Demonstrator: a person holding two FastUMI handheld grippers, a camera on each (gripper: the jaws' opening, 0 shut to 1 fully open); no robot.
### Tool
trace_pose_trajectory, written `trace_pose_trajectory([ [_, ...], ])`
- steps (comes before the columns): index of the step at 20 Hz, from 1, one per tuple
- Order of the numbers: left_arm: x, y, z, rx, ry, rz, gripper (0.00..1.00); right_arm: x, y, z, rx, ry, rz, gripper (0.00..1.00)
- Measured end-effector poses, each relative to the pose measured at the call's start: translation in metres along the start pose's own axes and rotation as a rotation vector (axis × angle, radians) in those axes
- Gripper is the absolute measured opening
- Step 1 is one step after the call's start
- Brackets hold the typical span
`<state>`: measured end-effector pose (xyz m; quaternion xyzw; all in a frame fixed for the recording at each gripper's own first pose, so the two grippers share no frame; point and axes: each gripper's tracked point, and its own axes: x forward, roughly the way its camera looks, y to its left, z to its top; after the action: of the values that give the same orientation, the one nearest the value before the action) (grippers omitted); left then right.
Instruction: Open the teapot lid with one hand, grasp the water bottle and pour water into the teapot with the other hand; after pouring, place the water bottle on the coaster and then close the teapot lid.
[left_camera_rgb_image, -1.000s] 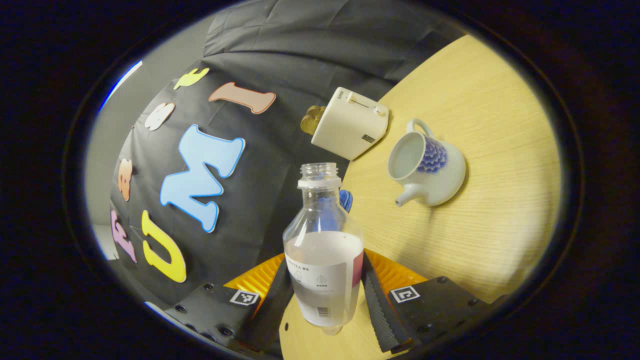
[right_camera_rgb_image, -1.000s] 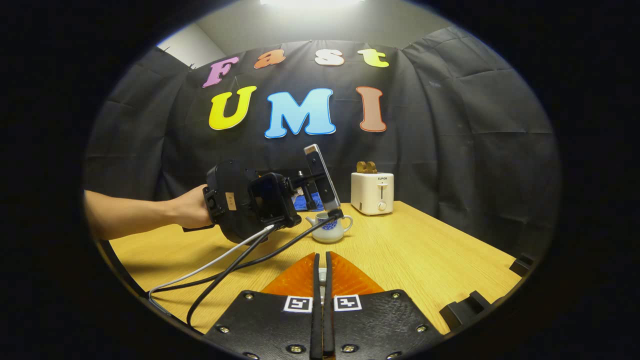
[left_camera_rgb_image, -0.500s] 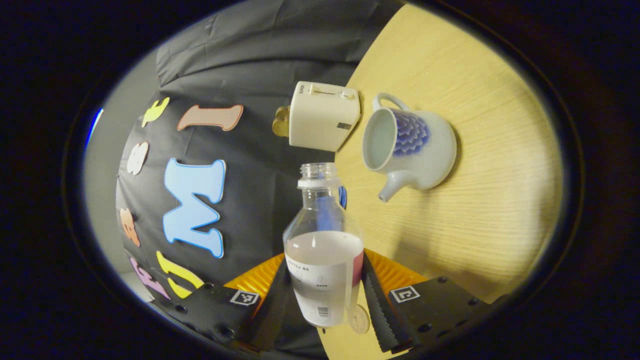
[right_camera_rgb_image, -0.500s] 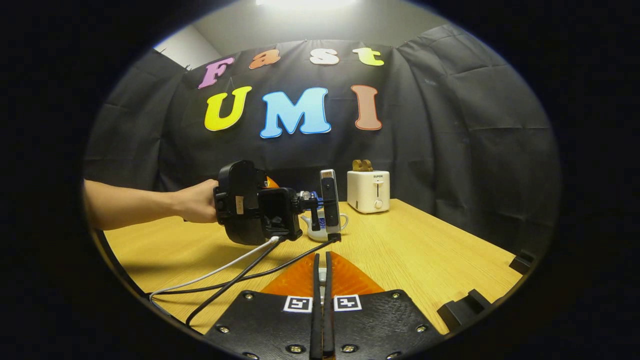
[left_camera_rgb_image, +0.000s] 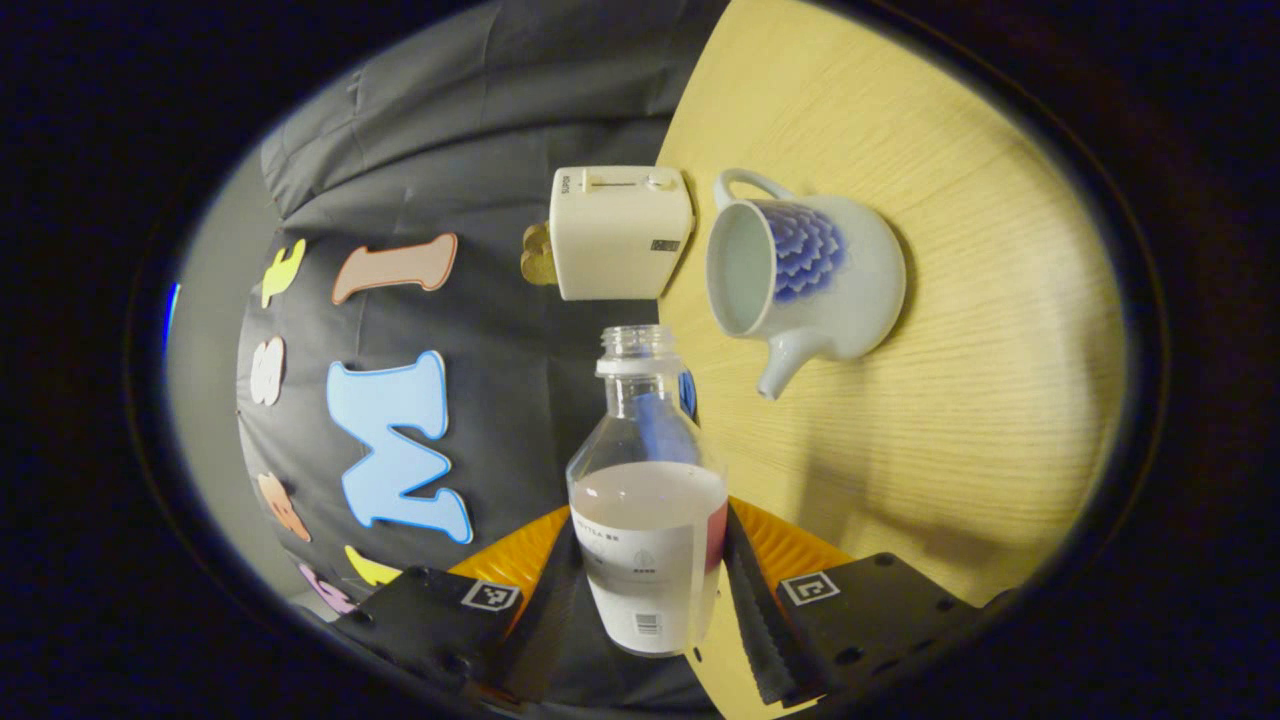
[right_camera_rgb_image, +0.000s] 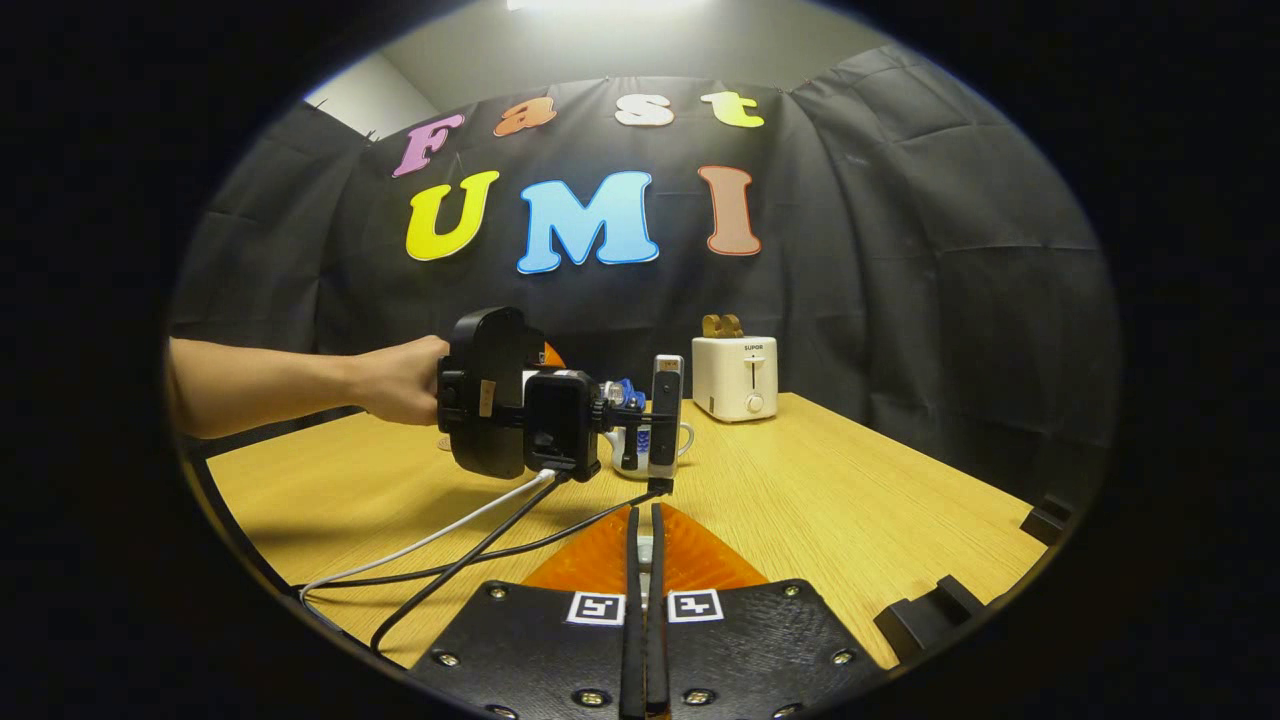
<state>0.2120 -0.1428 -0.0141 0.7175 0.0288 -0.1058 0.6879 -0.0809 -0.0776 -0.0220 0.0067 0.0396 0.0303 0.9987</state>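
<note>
We see a pale wooden counter (right_camera_rgb_image: 850, 500); on it stand a lidless teapot (left_camera_rgb_image: 810, 275) and, beyond it, a cream toaster (right_camera_rgb_image: 737, 377).

In the right gripper view the teapot (right_camera_rgb_image: 683, 440) is largely screened by the left gripper (right_camera_rgb_image: 520, 410) and its upright phone mount (right_camera_rgb_image: 665, 410); spout and opening are not seen. The water bottle (right_camera_rgb_image: 618, 394) is visible only as a small part behind that gripper. In the left gripper view a blue object (left_camera_rgb_image: 687, 392) is mostly hidden behind the bottle neck; it cannot be identified.
</note>
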Motion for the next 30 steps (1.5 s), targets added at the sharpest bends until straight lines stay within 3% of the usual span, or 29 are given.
trace_pose_trajectory([
  [30,-0.003,0.012,0.003,0.347,0.05,-0.071,0.87,-0.003,-0.006,-0.004,0.012,0.024,0.003,0.01],
])
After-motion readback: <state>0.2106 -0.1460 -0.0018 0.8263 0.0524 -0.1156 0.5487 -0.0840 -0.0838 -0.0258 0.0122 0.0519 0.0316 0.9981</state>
